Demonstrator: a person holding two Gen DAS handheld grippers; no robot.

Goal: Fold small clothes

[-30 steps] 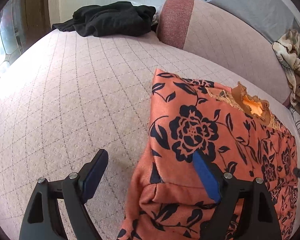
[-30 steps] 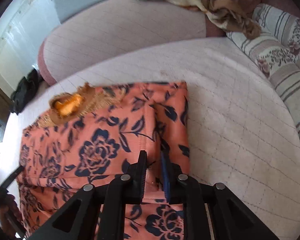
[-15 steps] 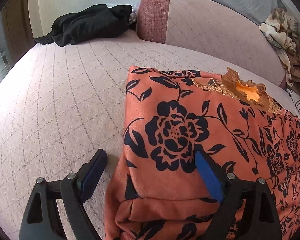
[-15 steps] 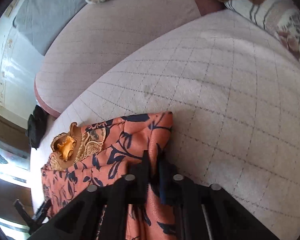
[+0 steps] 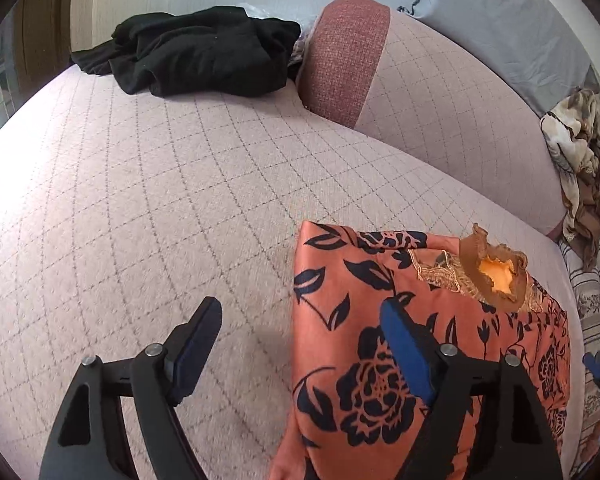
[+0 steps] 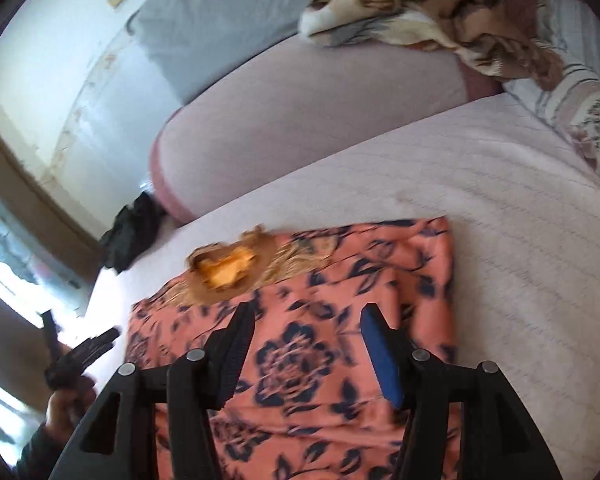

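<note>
A folded salmon garment (image 5: 340, 280) with dark blue flowers and a gold-trimmed neckline (image 5: 496, 276) lies flat on the quilted pink sofa seat (image 5: 160, 208). My left gripper (image 5: 300, 312) hovers over its left edge, one finger above the cloth and one above the seat. Its jaws are closing but grip nothing. In the right wrist view my right gripper (image 6: 308, 314) hangs above the garment (image 6: 412, 264) near its right side. Its jaws are opening and the cloth lies loose beneath them. The left gripper (image 6: 80, 356), held by a hand, shows at the left.
A black clothes pile (image 5: 196, 52) sits at the seat's far left end beside a long bolster (image 5: 440, 100). A crumpled brown patterned cloth (image 6: 420, 8) lies on the bolster's right end. A striped floral pillow (image 6: 580, 92) borders the right.
My right gripper was shut on the garment's right fold. It has let go, opened and lifted away. My left gripper has drifted left off the cloth, its jaws slightly narrower.
</note>
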